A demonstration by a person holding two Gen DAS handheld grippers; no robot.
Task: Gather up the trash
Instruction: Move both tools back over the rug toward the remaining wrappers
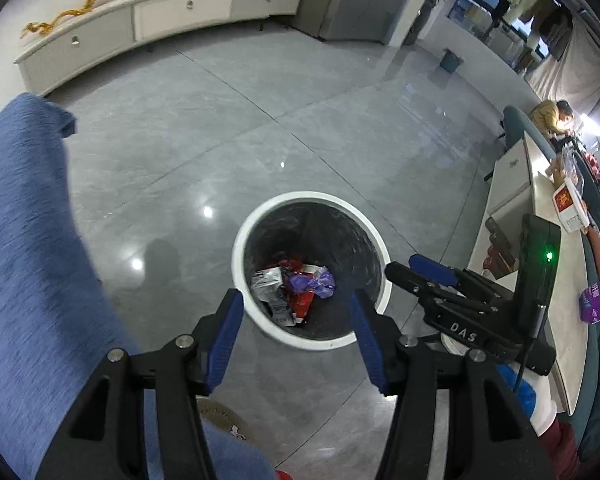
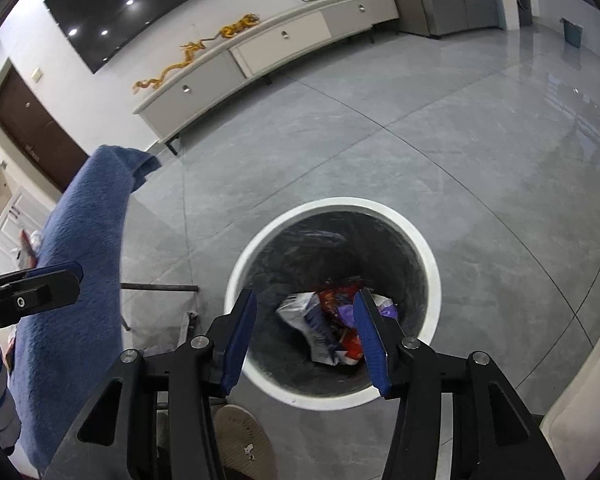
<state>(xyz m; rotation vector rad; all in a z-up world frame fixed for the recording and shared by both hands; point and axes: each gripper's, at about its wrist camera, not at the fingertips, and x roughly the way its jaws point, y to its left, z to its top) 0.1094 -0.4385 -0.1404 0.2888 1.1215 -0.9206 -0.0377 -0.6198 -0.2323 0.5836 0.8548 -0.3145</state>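
Observation:
A round white-rimmed bin (image 1: 244, 240) with a dark liner stands on the grey floor; it also shows in the right wrist view (image 2: 432, 268). Crumpled wrappers (image 1: 296, 286) in silver, red and purple lie at its bottom, also seen in the right wrist view (image 2: 320, 320). My left gripper (image 1: 296, 320) is open and empty above the bin's near rim. My right gripper (image 2: 306, 320) is open and empty over the bin's mouth. The right gripper's body (image 1: 460, 300) shows at the right of the left wrist view; the left gripper's tip (image 2: 32, 292) shows at the left of the right wrist view.
A blue cloth (image 1: 28, 260) drapes over something at the left, also in the right wrist view (image 2: 84, 260). A table (image 1: 568, 304) with boxes and a purple packet (image 1: 596, 302) is at right. A slipper (image 2: 244, 440) lies near the bin. A white cabinet (image 2: 260, 64) stands far back.

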